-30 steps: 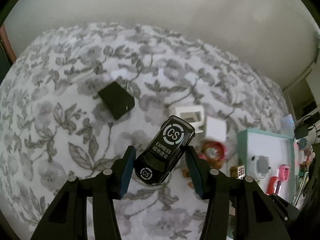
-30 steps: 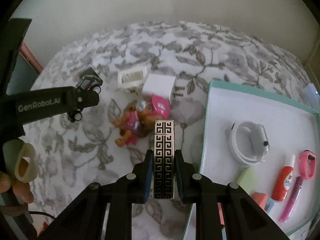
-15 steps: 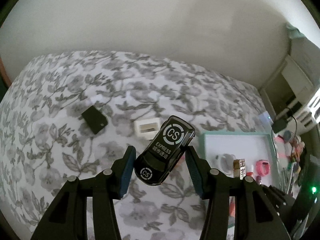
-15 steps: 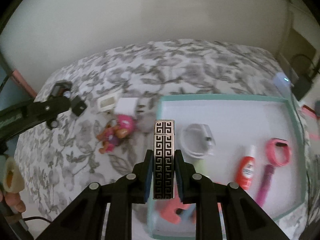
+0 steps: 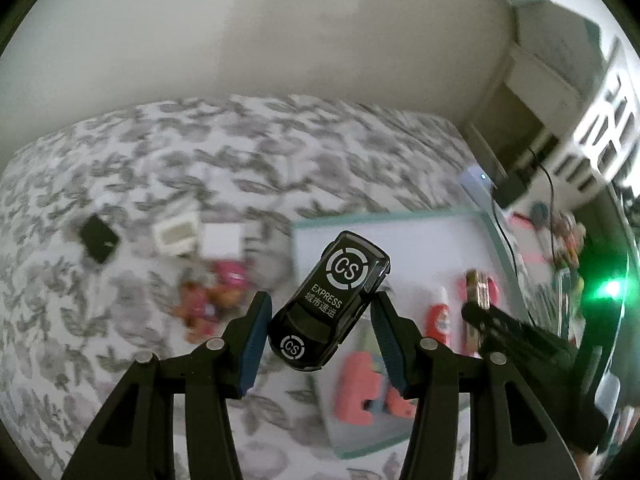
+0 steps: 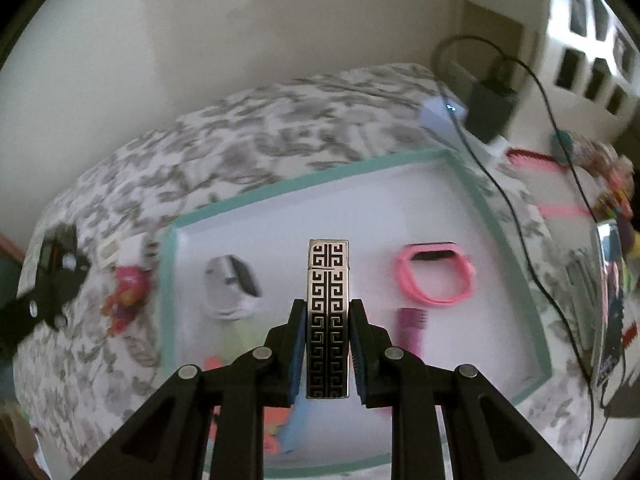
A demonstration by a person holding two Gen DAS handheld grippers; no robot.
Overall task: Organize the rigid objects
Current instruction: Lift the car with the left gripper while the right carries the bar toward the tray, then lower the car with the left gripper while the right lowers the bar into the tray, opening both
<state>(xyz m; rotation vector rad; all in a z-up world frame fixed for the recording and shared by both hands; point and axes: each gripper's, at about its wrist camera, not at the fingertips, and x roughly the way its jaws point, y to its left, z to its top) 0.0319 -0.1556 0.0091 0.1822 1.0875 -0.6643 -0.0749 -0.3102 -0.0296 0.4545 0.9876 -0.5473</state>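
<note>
The black toy car [image 5: 329, 308] is gripped in the left tongs [image 5: 320, 334]. Its back end is hidden between the blue pads, and its long side tilts up and to the right. The patterned lighter [image 6: 327, 320] stands straight up, pinched tight in the right tongs [image 6: 327, 350], over the teal-edged tray [image 6: 320, 178]. The bed [image 5: 224, 152] and the small toys on the left are blurry.

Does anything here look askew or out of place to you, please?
Only the black toy car: it sits skewed in the left gripper, nose down and angled across the fingers rather than square. The patterned lighter stands straight in the right gripper above the teal-rimmed tray.
</note>
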